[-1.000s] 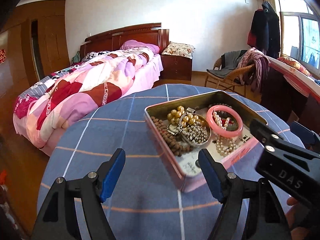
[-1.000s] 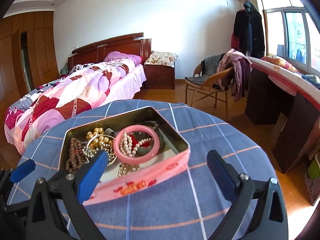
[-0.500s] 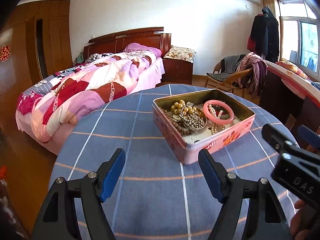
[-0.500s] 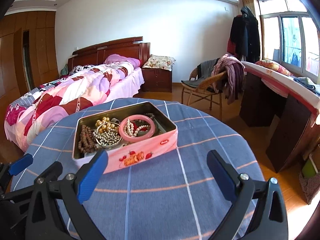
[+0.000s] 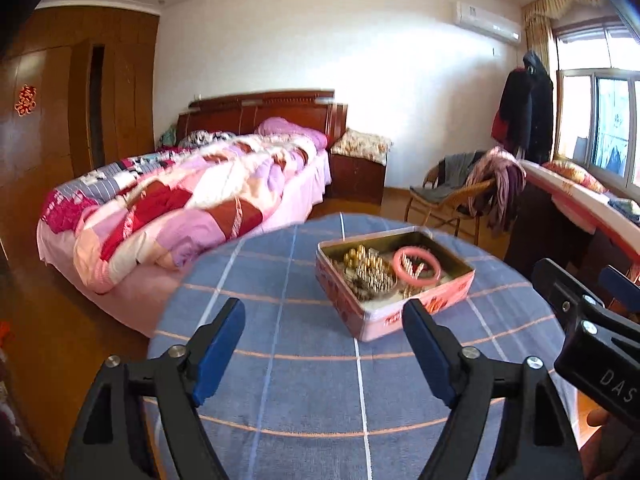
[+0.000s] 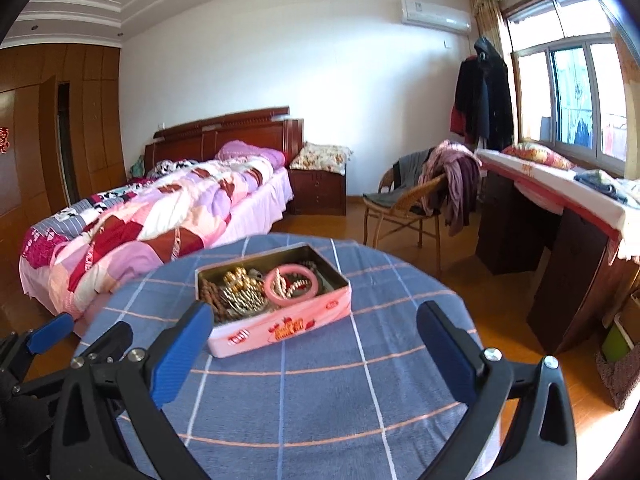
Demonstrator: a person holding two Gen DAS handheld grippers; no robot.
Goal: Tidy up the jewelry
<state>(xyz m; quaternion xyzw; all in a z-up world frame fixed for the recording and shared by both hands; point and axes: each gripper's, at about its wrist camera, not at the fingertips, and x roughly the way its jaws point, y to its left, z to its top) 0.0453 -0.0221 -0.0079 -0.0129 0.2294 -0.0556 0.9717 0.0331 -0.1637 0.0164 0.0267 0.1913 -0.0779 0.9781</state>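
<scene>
While your left gripper (image 5: pixel 324 344) spreads wider, empty | right gripper (image 6: pixel 316 348) released | jewelry tin (image 6: pixel 276 322) sits mid-worktop (image 6: pixel 320 408), blue checked cloth | bed (image 6: pixel 160 216) behind, chair (image 6: pixel 404 208) by window | "DAS" readable on right gripper's body.

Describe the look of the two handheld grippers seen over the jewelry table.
Both are alike: the left gripper and the right gripper have black plastic frames with triangular cut-outs, silver screw heads at the joints, and flat blue pads lining the inner face of each finger. From the left wrist view, the right gripper's black body bears white letters "DAS". No cables or sleeves show.
</scene>
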